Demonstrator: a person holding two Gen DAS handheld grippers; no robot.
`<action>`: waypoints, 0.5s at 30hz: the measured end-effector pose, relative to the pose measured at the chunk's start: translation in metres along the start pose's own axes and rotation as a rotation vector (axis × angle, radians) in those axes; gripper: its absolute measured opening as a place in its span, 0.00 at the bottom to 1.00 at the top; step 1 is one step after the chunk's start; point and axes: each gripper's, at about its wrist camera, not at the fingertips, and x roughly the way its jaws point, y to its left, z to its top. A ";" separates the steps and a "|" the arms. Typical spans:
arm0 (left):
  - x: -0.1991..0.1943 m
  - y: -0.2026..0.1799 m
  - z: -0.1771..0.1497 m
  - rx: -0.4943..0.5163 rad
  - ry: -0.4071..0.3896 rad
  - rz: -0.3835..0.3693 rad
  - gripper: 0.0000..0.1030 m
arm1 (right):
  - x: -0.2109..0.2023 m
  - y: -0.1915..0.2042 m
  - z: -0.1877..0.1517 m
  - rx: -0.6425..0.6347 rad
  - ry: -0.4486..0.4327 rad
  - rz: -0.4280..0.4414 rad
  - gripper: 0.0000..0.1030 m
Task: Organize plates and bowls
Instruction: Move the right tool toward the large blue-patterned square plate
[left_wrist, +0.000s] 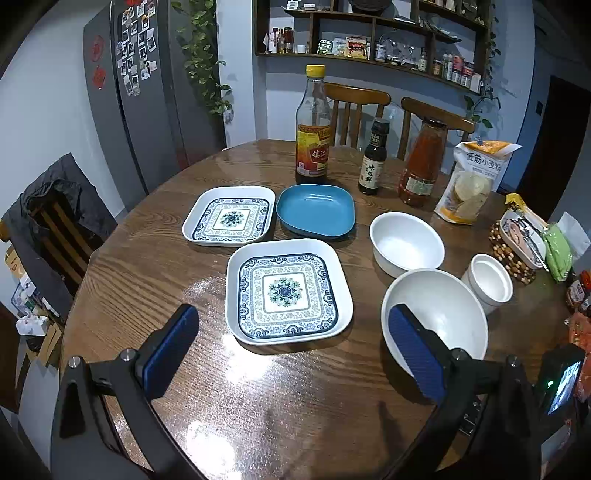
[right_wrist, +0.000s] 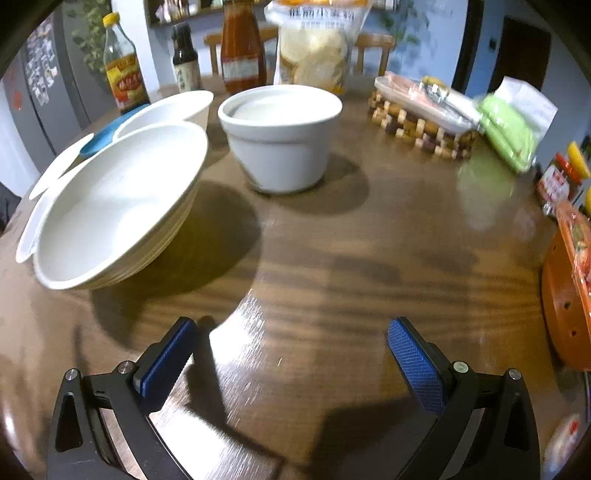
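My left gripper has its jaws spread fully wide, nothing between them, blue pads bare, hanging over the near edge of the round wooden table. My right gripper is the same: wide open, holding nothing, over bare wood near the near-right edge.

Out from the left fingers: the near patterned square plate lies flat just ahead, toward the table's middle. My right-hand pad overlaps the wide white bowl in view; I cannot tell if it touches. Behind the near plate, apart from it, is the far patterned square plate, with the blue square dish just beside it, edges close or touching. The medium white bowl stands behind the wide bowl, the small white cup-bowl beside both toward the right edge.

Along the far edge: vinegar bottle, small dark sauce bottle, red sauce bottle, flour bag. At the right edge, a beaded trivet carries a packet, and green packets lie beside it.

From the right wrist view: the wide white bowl sits ahead-left, the small white cup-bowl ahead, well apart from my fingers. Image is motion-blurred.
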 end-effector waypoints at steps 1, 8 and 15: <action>-0.001 0.005 0.002 -0.004 0.007 -0.004 1.00 | -0.013 0.002 0.003 -0.014 -0.029 0.022 1.00; -0.011 0.014 0.008 0.017 0.024 -0.005 1.00 | -0.106 0.033 0.026 -0.091 -0.165 0.109 1.00; -0.017 0.027 0.010 0.041 0.044 -0.006 1.00 | -0.115 0.077 0.038 -0.130 -0.153 0.146 1.00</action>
